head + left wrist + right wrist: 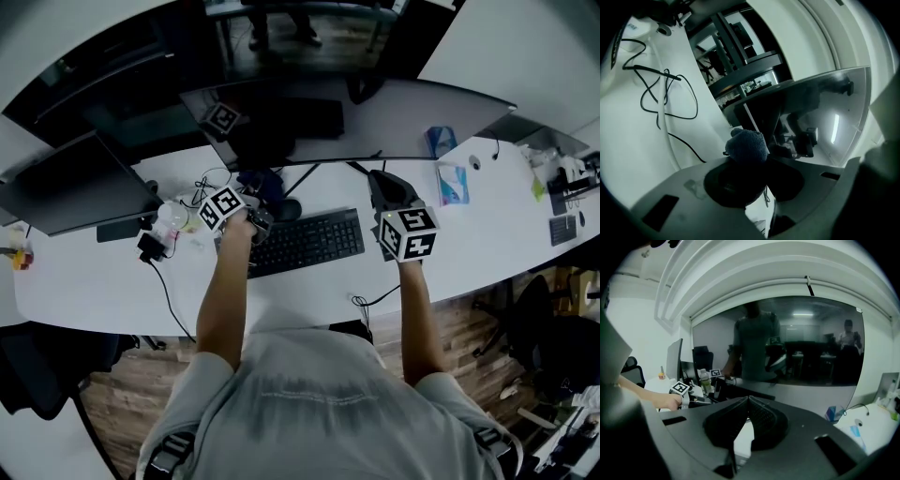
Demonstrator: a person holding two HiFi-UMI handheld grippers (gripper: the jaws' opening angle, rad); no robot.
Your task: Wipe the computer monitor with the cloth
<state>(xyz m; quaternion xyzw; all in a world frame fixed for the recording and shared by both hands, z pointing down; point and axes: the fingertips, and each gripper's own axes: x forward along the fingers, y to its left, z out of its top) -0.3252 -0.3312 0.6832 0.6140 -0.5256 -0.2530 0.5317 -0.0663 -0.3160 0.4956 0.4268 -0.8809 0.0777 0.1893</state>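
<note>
The cloth (747,145), a dark blue wad, is clamped in my left tongs (761,164). Their pads are closed on its lower part, and the rest bulges out past the tips. In the head view it sits at about 1 o'clock from the left marker cube, just under the lower edge of the monitor (403,122) and close to the stand (764,117). I cannot tell whether it touches the screen.

The monitor is wide, curved and dark, and it spans the 12 o'clock side of the counter (469,244). My right tongs (747,401) are pressed together tip to tip and grip nothing. They point straight at the screen, which fills the right gripper view with reflections. From the cloth they lie at about 3 o'clock, well apart from it, with the stand between the two.

As for containers, a clear bottle (705,380) with a cap stands at 9 o'clock from the cloth, beyond my left hand. What is in it is too small to make out. A blue pack (439,141) rests on the counter at 1 o'clock from the right tongs, and its contents do not show.

The black keyboard (305,242) lies at 6 o'clock from the monitor, between my two forearms. A second monitor (66,187), also dark, stands at the 9 o'clock end of the counter.
</note>
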